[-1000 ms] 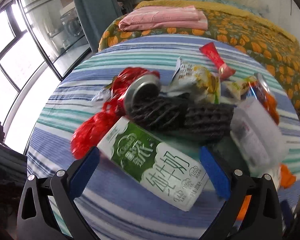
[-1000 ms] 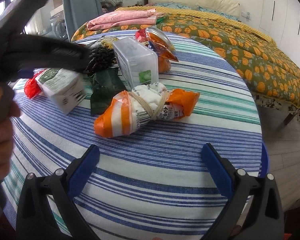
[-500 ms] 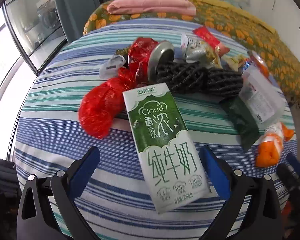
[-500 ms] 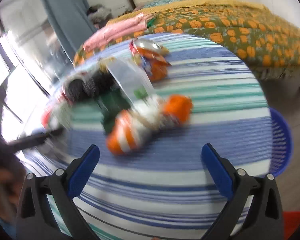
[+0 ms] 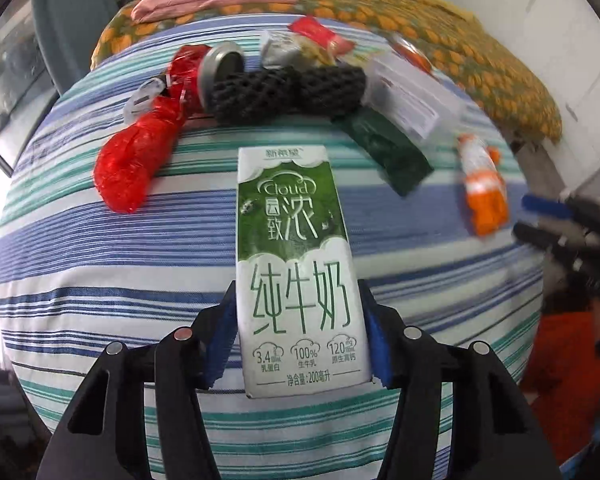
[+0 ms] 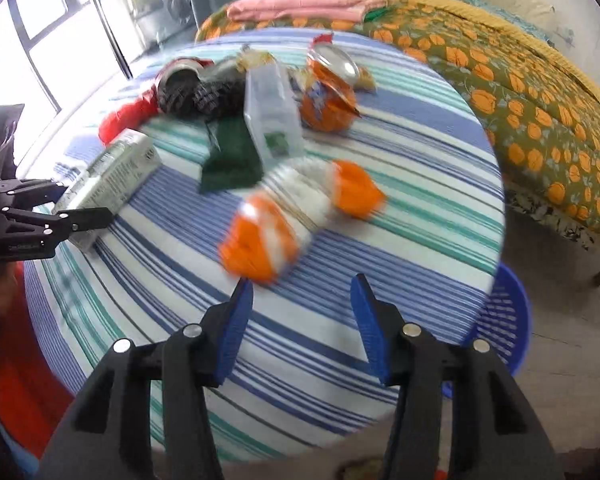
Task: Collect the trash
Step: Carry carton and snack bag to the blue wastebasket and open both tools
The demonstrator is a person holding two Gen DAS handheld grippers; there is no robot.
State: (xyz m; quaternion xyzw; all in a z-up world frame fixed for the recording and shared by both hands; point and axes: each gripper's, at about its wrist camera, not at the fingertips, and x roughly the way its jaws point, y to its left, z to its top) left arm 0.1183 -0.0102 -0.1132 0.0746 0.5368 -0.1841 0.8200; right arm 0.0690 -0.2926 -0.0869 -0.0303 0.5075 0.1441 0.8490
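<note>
So the milk carton (image 5: 300, 264) is being clamped by the closing left hand-held gripper (image 5: 298, 334), pads at its sides. The right hand-held gripper (image 6: 302, 320) is closing on nothing, short of the orange wrapper (image 6: 296, 216). Next, the carton probably gets lifted to the blue basket (image 6: 504, 320).

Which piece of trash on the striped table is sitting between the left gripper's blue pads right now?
The green-and-white milk carton. It alone lies between the closing left gripper pads; the red bag, black netting and orange-white packet lie farther off.

green and white milk carton (image 5: 296, 264); red crinkled bag (image 5: 134, 160); black mesh foam sleeve (image 5: 288, 90); dark green wrapper (image 5: 388, 152); orange and white packet (image 6: 296, 216); worktop cloth (image 5: 100, 280) striped blue, teal and white; bedspread (image 6: 520, 76) olive with orange pumpkins; blue basket (image 6: 504, 320).
</note>
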